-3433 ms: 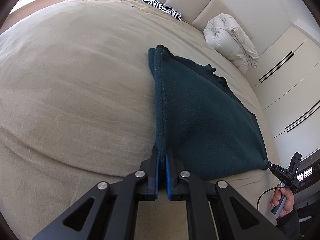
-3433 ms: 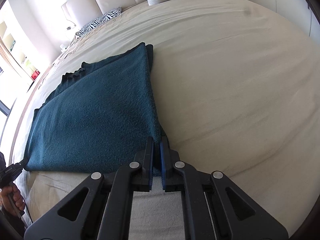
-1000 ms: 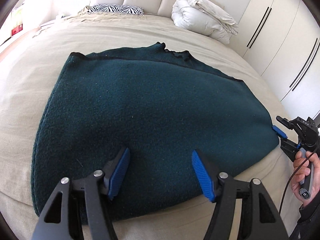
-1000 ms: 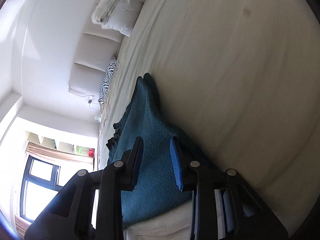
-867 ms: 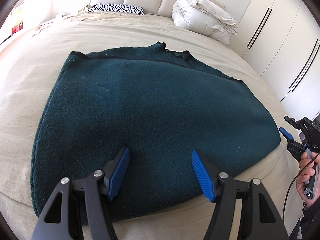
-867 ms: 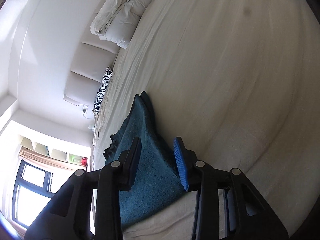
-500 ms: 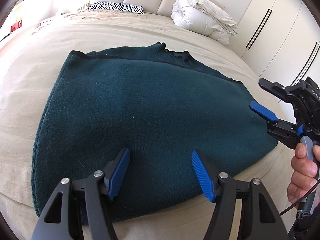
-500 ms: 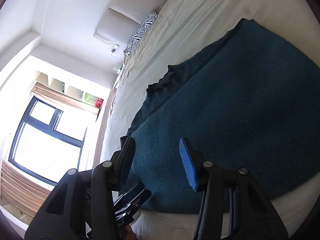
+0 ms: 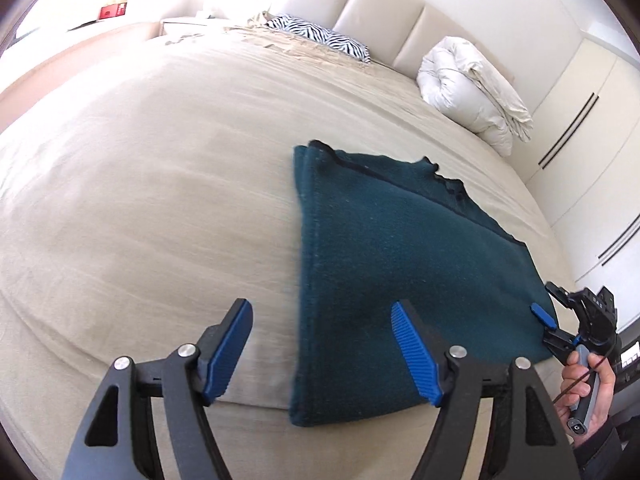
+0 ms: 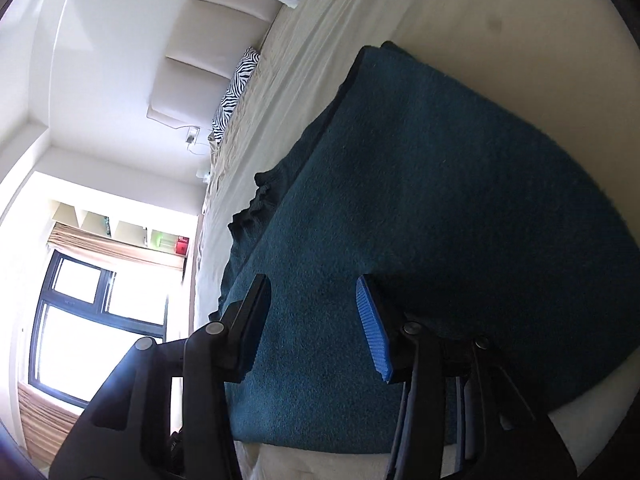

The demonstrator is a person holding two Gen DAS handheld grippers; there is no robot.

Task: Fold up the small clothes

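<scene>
Left hand-held gripper (image 9: 322,350) agape, right hand-held gripper (image 10: 316,322) agape, teal garment (image 9: 400,280) blurred at edge

Black claws (image 9: 322,354), ribbed blue pads (image 9: 414,354), silver screws (image 9: 457,351).

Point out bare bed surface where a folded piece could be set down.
Widest bare patch: the bed cover left of the dark green garment, up to the zebra pillow. It is crowded at the garment's near right corner, where the right gripper hovers, and by the rolled duvet.
</scene>
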